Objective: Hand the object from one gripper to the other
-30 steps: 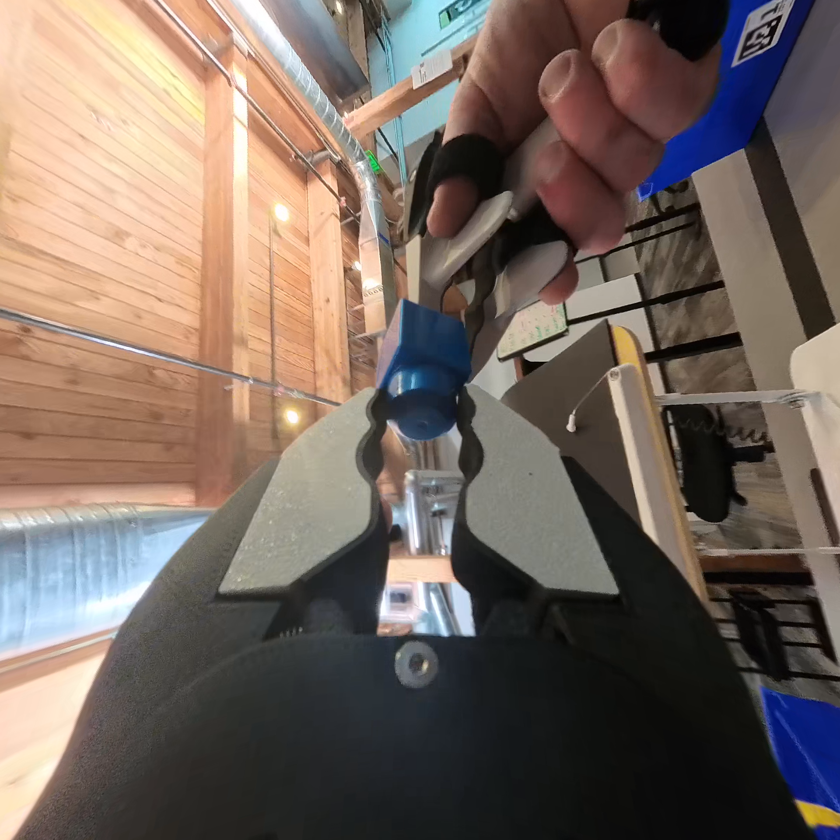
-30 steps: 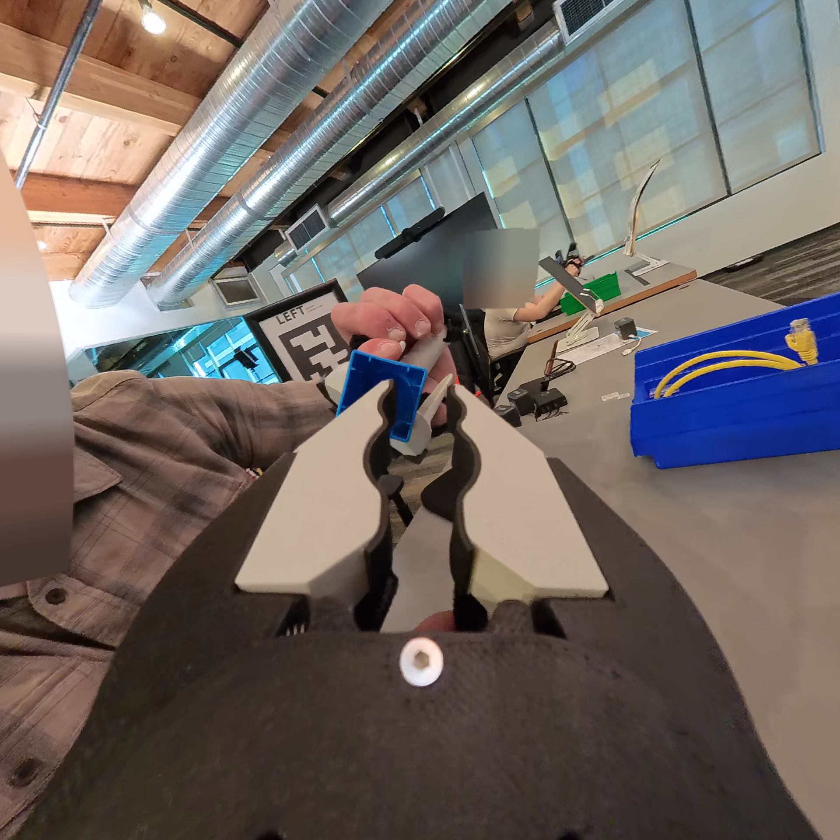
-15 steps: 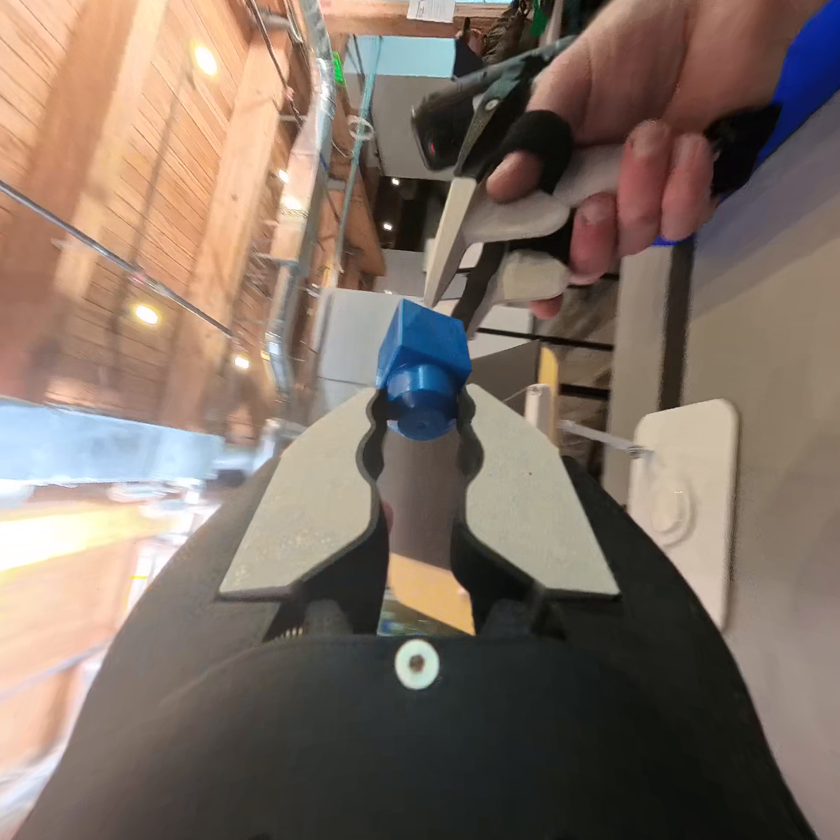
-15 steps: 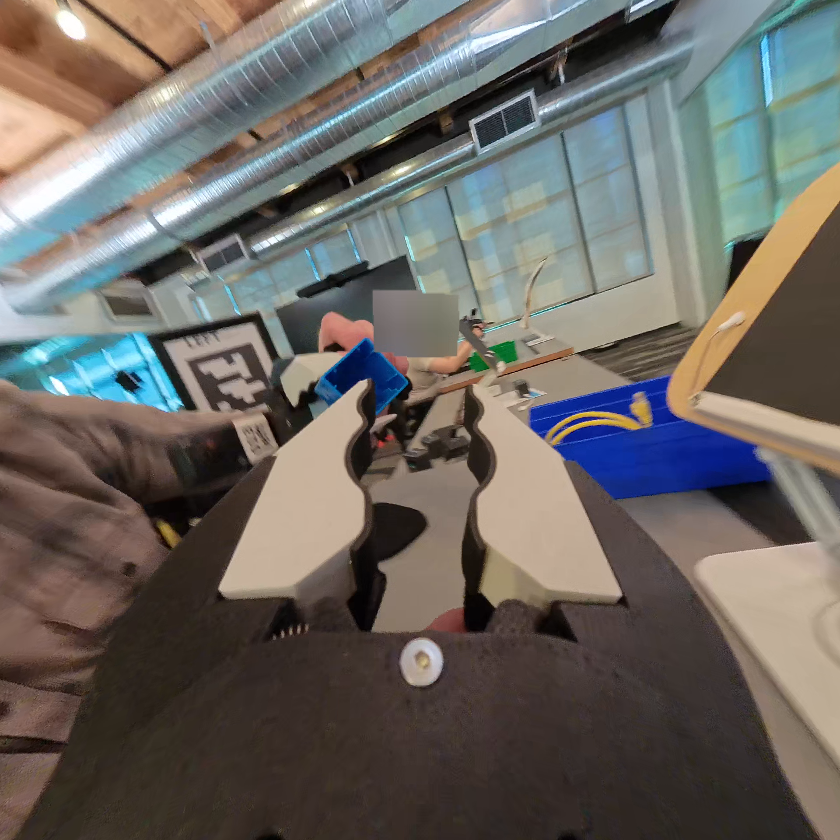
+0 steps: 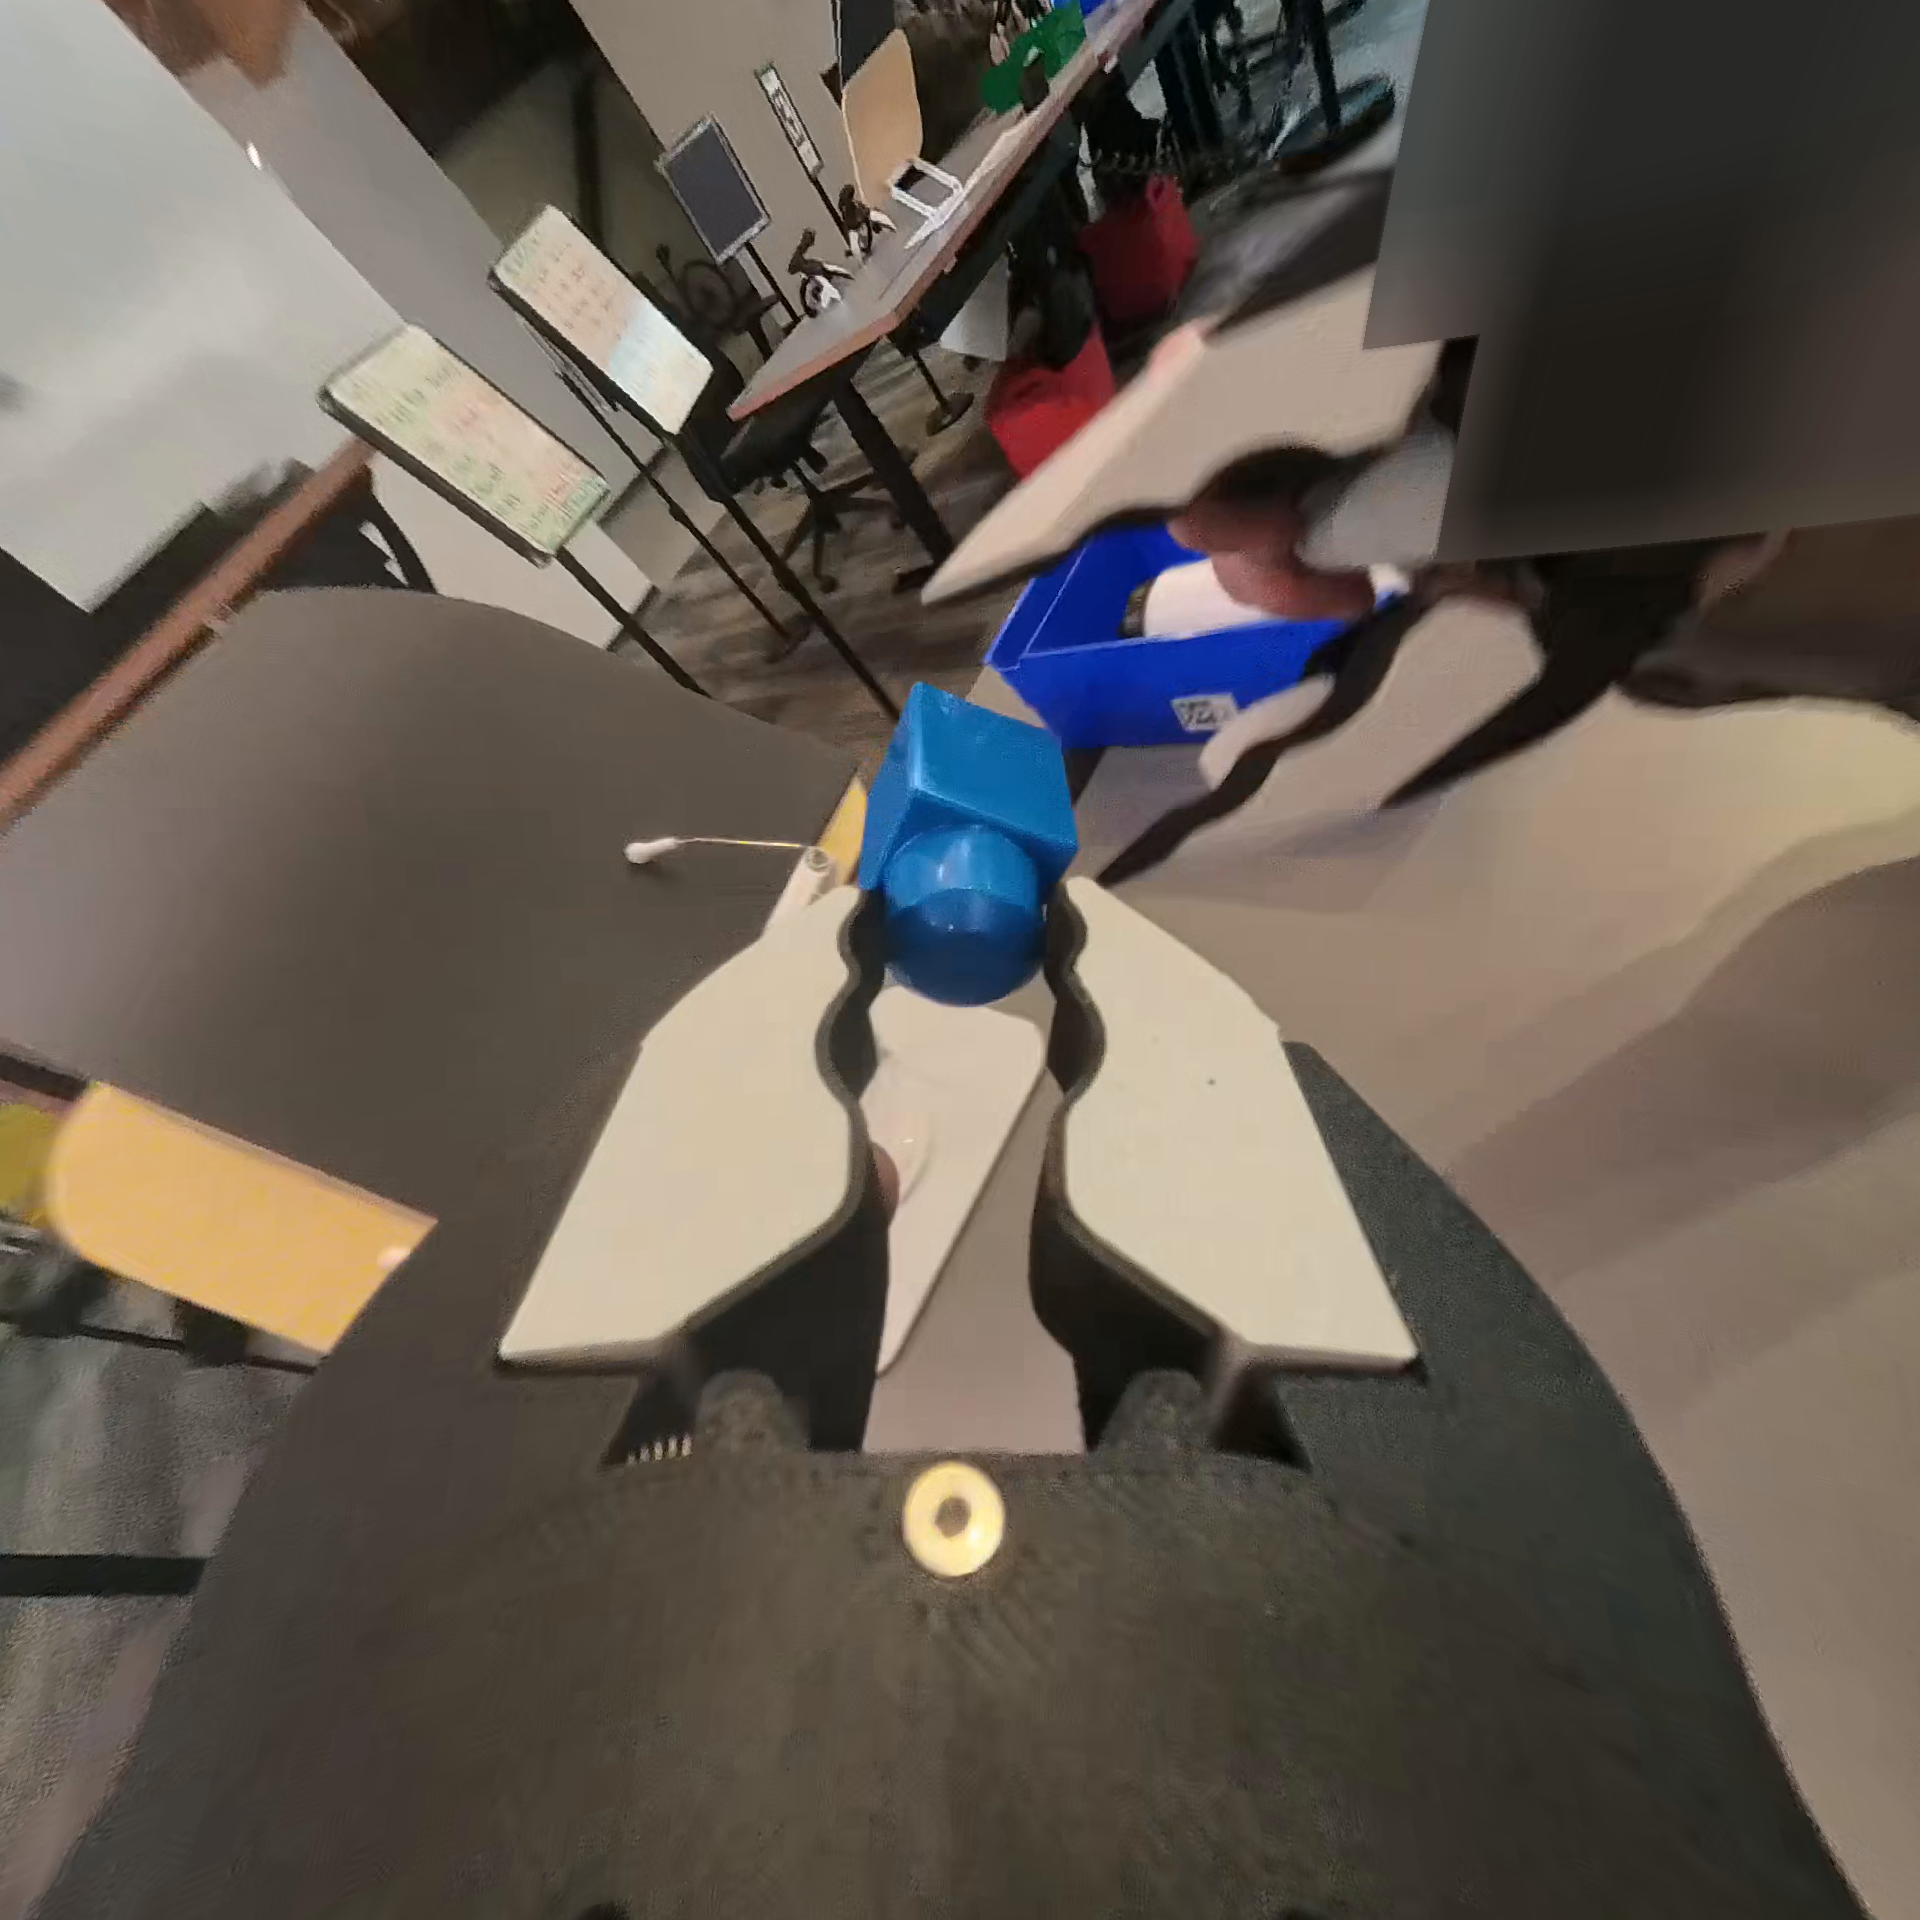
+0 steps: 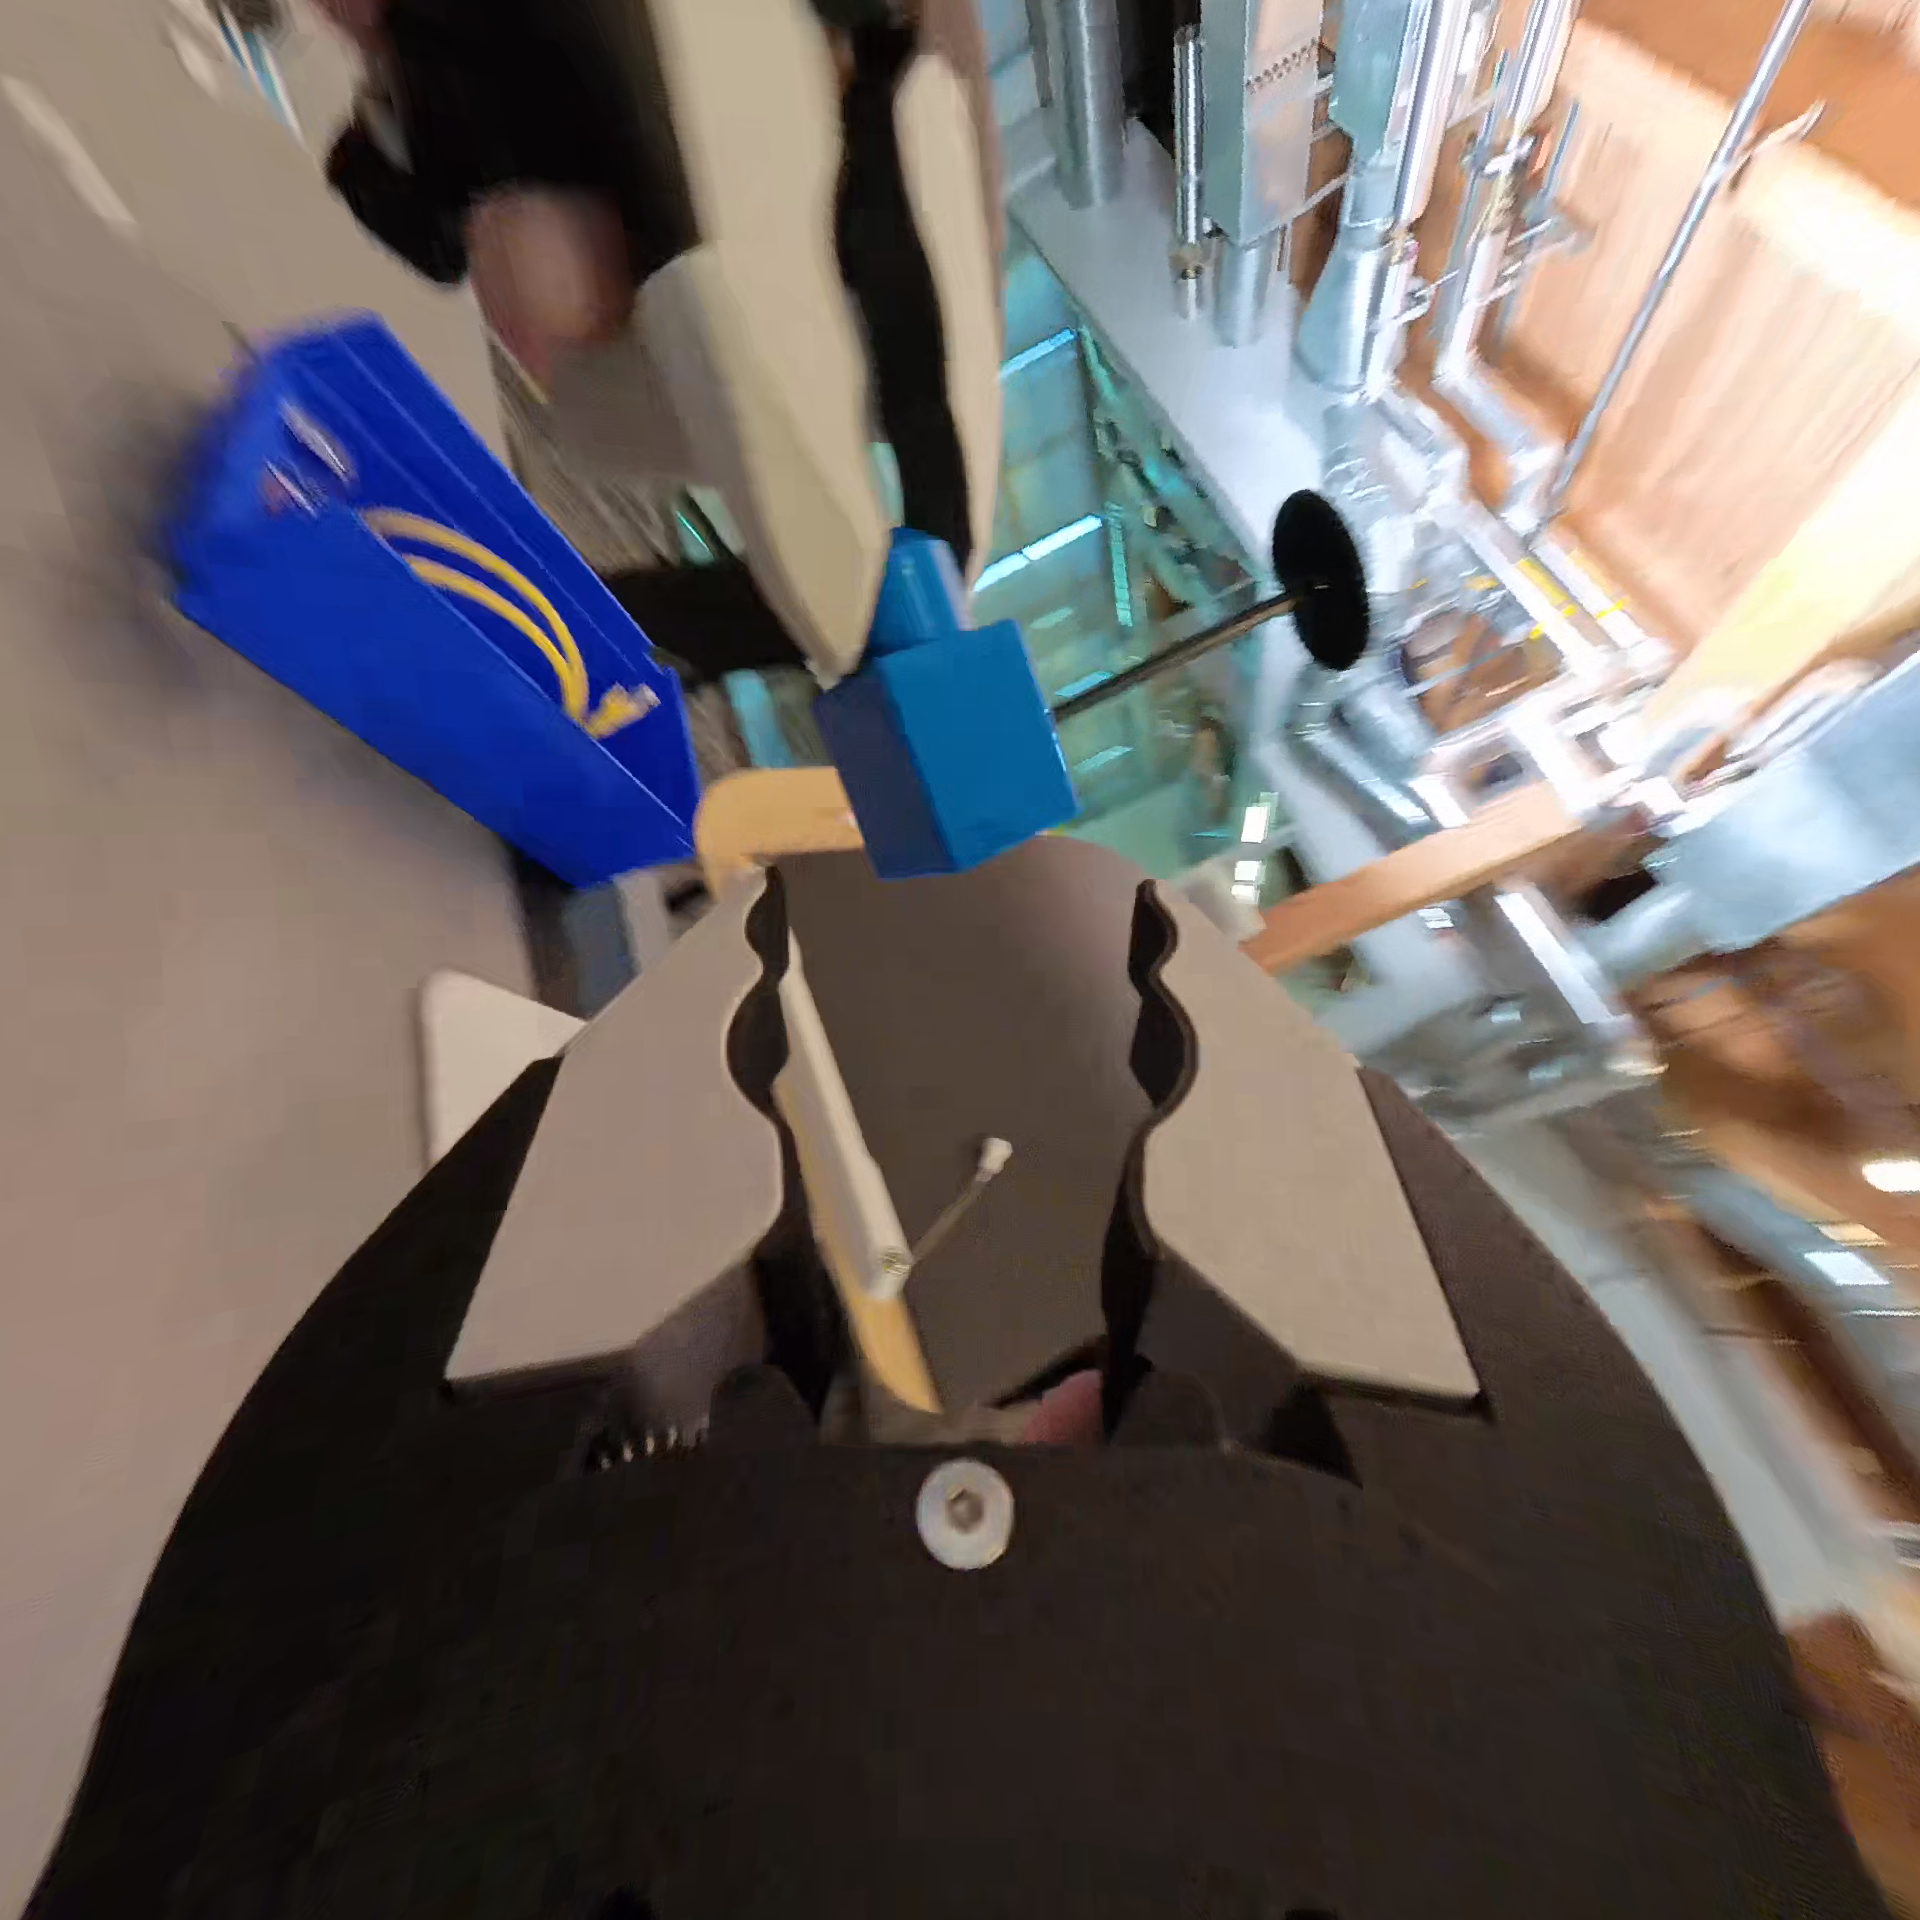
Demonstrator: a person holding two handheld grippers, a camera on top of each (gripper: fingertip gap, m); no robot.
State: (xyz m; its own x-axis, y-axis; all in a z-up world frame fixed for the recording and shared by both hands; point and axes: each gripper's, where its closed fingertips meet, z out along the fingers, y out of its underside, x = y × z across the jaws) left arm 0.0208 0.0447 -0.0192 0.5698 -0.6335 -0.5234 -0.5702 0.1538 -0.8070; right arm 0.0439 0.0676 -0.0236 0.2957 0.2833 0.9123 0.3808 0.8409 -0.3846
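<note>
Now your left gripper pinches the blue plastic cube-and-cylinder block; your right gripper, spread wide and empty, must close on its cube end.

The round stem of the blue object was partly hidden between the left gripper's fingertips. The blue bin at the far left was smeared by motion blur, and the hand above it too.

Wrist cameras face each other, close — share blue block.
</note>
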